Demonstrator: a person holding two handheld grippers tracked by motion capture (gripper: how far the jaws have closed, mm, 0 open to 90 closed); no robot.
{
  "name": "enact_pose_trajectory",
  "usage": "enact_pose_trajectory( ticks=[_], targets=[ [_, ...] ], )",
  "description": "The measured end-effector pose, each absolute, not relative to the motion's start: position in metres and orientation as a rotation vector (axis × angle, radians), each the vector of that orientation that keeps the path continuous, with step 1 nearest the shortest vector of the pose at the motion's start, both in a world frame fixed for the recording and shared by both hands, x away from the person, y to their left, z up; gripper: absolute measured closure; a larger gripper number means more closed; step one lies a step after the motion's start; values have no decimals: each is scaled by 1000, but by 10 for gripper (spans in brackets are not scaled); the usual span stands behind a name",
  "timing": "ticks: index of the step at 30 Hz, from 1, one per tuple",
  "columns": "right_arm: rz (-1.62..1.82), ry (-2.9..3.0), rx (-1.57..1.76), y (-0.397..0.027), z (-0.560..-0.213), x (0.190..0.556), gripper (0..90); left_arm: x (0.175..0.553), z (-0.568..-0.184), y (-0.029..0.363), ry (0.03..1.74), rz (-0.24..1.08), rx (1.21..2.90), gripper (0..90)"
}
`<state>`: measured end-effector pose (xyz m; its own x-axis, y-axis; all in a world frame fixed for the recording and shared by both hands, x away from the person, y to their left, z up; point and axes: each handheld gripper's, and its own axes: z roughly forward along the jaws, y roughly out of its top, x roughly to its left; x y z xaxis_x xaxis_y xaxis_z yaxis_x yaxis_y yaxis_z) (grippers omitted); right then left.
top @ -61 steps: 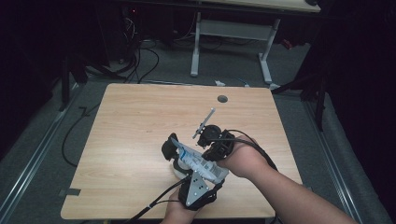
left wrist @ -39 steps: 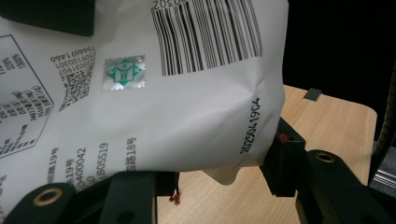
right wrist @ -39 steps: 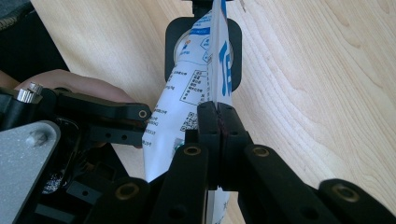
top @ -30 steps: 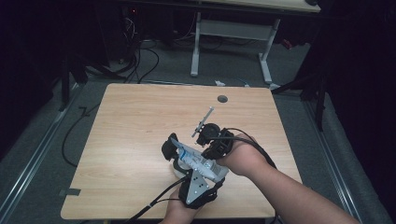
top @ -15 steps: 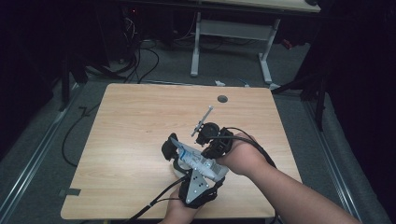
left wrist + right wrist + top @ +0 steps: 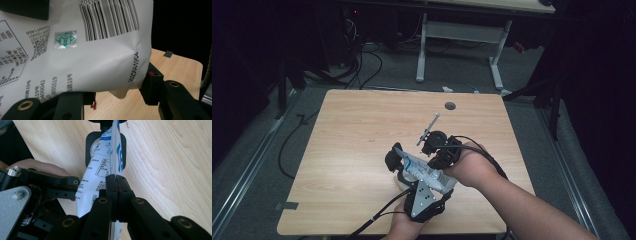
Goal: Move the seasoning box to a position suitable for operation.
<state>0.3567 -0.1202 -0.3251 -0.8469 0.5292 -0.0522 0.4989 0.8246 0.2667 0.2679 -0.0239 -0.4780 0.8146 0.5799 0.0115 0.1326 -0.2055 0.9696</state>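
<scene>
One table [image 6: 362, 150], light wood, taken as the landmark; items listed from its left side to its right.

Left gripper [image 6: 404, 167]: one, near the table's front edge, about midway along it. Jaws stand partway apart and clamp the body of the pouch across its width, as the left gripper view shows, with a jaw at either lower edge of the printed face.

Pouch [image 6: 424, 172]: one, white, soft-sided, printed with a barcode, small text and a green seal [image 6: 65, 39]. Held just above the table's front middle, between the two grippers, lying slantwise. It touches no part of the tabletop that I can see.

Right gripper [image 6: 116, 185]: one, just right of the pouch over the table. Jaws are pressed together on the pouch's thin flat seam, pinching the edge between the pads.

Rod [image 6: 428, 129]: one thin pale rod with a small cross-piece, rising over the table just behind the right gripper; what it is fixed to I cannot tell.

Hole [image 6: 450, 106]: one round grommet near the table's far edge.

Handling note, as a judgement: the work in hand looks like parting or tearing the seam. It would go best with the left grip kept firm on the body so the pouch cannot swivel, and the right pinch kept deep on the seam, pulling steadily away rather than jerking, lest the film slip out.
</scene>
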Motion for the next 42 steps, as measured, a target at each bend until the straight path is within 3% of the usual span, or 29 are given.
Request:
enact_pose_trajectory(
  ticks=[42],
  targets=[
    [364, 2872, 817, -120, -324, 358, 900, 270, -476, -26, 554, 444, 1752, 549]
  ],
)
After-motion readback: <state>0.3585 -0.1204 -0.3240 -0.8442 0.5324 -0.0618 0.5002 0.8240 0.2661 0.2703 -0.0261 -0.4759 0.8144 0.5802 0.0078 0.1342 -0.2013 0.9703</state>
